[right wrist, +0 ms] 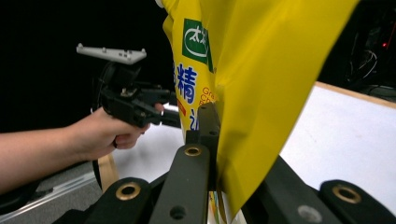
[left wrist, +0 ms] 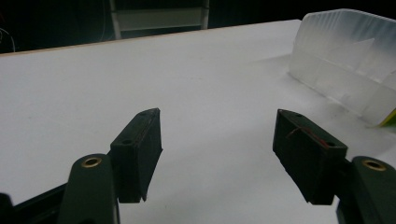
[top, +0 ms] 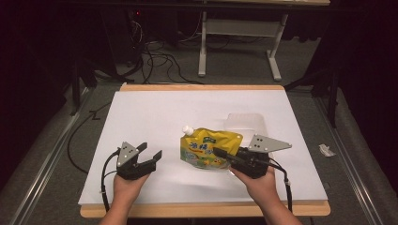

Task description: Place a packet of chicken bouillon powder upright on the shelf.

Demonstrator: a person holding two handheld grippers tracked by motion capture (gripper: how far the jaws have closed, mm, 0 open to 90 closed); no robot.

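Table (top: 141,206): wooden-edged, covered almost fully by a white sheet (top: 155,112); light wood showing along the near and far rims.
Floor: grey carpet around the table, black cables (top: 155,61) trailing behind it, pale frame legs (top: 202,51) of another table farther back.
Translucent plastic container (top: 244,123): on the white sheet, right of centre, just behind the pouch; in the left gripper view, frosted wall (left wrist: 345,60) rising at the upper right.
Yellow spouted pouch (top: 208,147): near the middle of the sheet, slightly right; white cap (top: 187,129) pointing to the far left; green logo and blue characters on the face; right edge clamped in the right gripper; whether lying flat or lifted, cannot tell from above. In the right gripper view, yellow film (right wrist: 261,74) standing between the jaws, printed side turned left.
Right gripper (top: 224,154): held in the right hand (top: 258,185), grey three-cornered plate on top, jaws pointing left and closed down on the pouch's edge; jaw arms pinching the film in the right gripper view (right wrist: 219,140).
Left gripper (top: 151,151): held in the left hand (top: 126,186) at the sheet's near-left part, well apart from the pouch; jaws spread wide, nothing between them. In its own view (left wrist: 217,140), both black pads (left wrist: 140,149) over bare white sheet.
Scrap of white paper (top: 326,150): on the carpet just off the table's right edge.
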